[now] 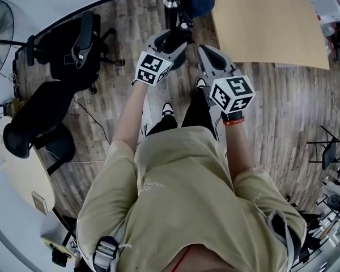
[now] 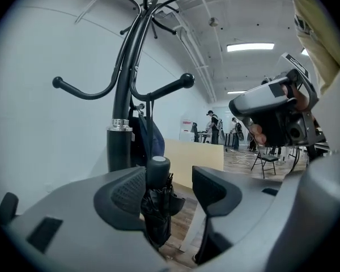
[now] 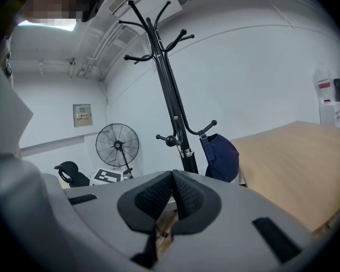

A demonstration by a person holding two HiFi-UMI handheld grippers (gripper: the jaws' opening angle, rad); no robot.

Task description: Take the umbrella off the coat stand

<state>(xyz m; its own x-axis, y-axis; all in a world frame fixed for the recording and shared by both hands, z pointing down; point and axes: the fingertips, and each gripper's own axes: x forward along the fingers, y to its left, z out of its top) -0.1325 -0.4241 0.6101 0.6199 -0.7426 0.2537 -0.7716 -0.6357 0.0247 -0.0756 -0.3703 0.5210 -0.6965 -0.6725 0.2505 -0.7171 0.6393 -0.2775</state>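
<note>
A black coat stand rises close ahead in the left gripper view, with a navy cap on a low hook. A folded black umbrella stands upright between the jaws of my left gripper. It sits against the left pad with a wide gap to the right pad, so the gripper is open. The umbrella's lower end is hidden behind the gripper body. My right gripper is shut, pads together and nothing between them. In the head view both grippers, left and right, point at the stand's base.
A light wooden table stands right of the stand. Black office chairs and a floor fan stand to the left, with a round table nearer me. People and folding chairs are far off.
</note>
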